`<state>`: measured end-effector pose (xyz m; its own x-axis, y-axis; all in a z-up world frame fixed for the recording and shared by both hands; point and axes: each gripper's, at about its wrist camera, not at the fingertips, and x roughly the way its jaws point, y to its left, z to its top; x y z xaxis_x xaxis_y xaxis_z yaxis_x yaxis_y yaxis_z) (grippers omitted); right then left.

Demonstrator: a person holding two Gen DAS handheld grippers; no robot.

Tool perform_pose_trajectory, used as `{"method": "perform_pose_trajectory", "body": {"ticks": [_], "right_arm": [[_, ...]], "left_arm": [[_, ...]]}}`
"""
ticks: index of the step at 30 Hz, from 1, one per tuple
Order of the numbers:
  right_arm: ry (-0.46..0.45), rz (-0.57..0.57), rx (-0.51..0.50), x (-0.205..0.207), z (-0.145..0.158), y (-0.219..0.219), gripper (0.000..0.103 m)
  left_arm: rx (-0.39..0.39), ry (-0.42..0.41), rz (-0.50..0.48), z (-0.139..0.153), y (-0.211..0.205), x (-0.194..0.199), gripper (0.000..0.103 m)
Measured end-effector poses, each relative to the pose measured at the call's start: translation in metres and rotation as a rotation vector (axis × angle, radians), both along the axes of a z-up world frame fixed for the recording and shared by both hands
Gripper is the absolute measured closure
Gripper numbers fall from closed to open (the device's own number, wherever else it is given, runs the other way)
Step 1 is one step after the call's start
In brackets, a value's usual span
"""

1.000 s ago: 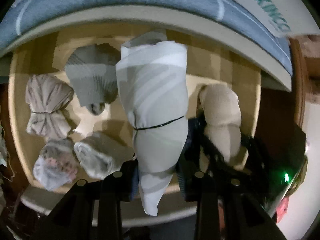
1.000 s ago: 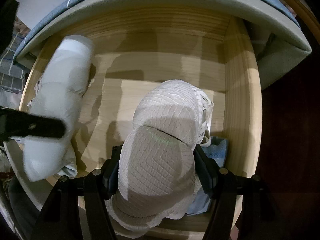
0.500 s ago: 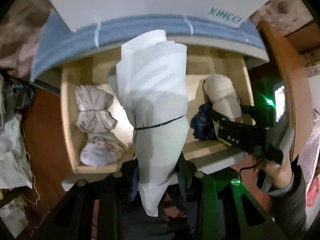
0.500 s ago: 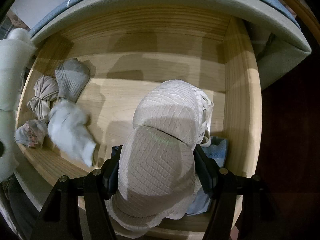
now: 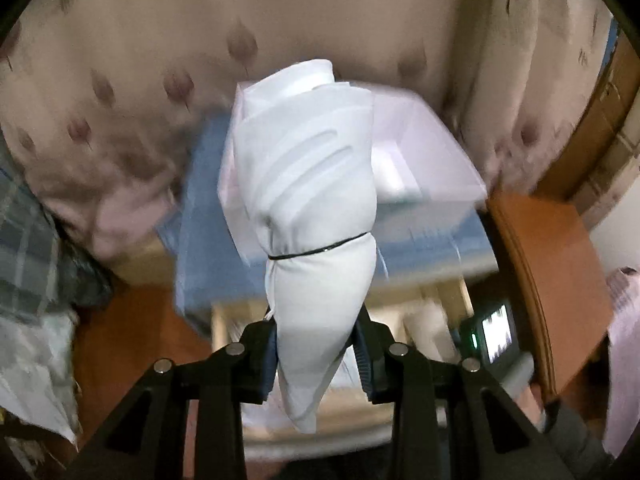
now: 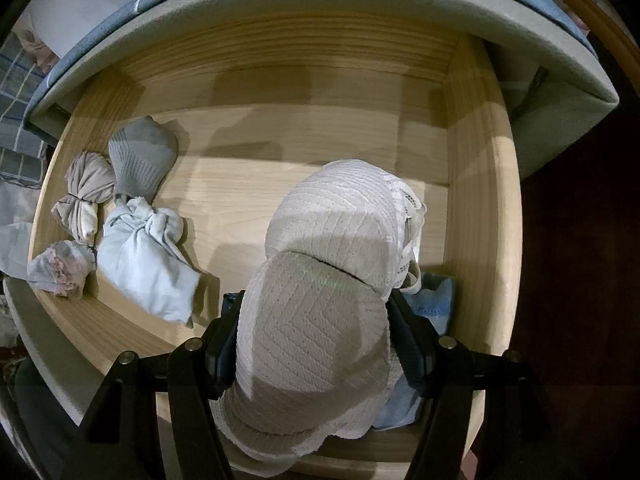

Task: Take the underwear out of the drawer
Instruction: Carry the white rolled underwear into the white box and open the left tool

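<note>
My left gripper (image 5: 318, 354) is shut on a rolled pale-grey underwear bundle (image 5: 308, 200) tied with a thin black band; the bundle hangs in the air well above the drawer (image 5: 224, 320), which shows blurred below it. In the right wrist view my right gripper (image 6: 316, 344) is shut on a folded white lace bra (image 6: 320, 300) that rests in the wooden drawer (image 6: 476, 200) by its right wall. A blue garment (image 6: 436, 300) lies under the bra. At the drawer's left lie a grey roll (image 6: 140, 158), a beige tied bundle (image 6: 86, 196), a pale-blue bundle (image 6: 148, 264) and a pink-white one (image 6: 62, 268).
A blue-topped cabinet (image 5: 420, 256) carries a white box (image 5: 416, 164) above the drawer. Behind it hangs a patterned beige curtain (image 5: 160, 60). Plaid cloth (image 5: 28, 236) lies at the left, an orange wooden panel (image 5: 552, 288) at the right. The other gripper's screen (image 5: 496, 334) glows low on the right.
My left gripper has risen out of the drawer with the pale-grey bundle and tilted up toward the curtain. The right gripper and the bra have stayed put.
</note>
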<state>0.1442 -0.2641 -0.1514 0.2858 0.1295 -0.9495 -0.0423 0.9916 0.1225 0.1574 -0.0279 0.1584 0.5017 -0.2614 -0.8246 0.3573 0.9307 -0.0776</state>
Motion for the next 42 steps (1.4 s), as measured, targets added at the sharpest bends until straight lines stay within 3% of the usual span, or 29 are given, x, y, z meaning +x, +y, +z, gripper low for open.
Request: {"method": "perform_pose_trajectory", "body": {"ticks": [4, 8, 15, 22, 32, 42], "right_arm": [[-0.002, -0.001, 0.003, -0.001, 0.0, -0.001, 0.04], [-0.003, -0.004, 0.007, -0.002, 0.0, -0.003, 0.04], [-0.005, -0.01, 0.017, -0.002, 0.0, -0.005, 0.04], [-0.006, -0.01, 0.019, -0.003, 0.001, -0.006, 0.04], [-0.006, -0.013, 0.02, -0.003, 0.001, -0.006, 0.04], [-0.009, -0.02, 0.03, -0.002, 0.001, -0.008, 0.04]], "left_arm": [[0.001, -0.086, 0.001, 0.026, -0.001, 0.031, 0.071], [0.026, -0.103, 0.011, 0.027, -0.006, 0.069, 0.071], [0.092, -0.098, 0.016, 0.003, -0.019, 0.129, 0.07], [0.161, 0.004, 0.024, -0.041, -0.029, 0.175, 0.069], [0.171, 0.08, 0.055, -0.071, -0.029, 0.185, 0.063], [0.183, 0.06, 0.03, -0.063, -0.031, 0.171, 0.058]]}}
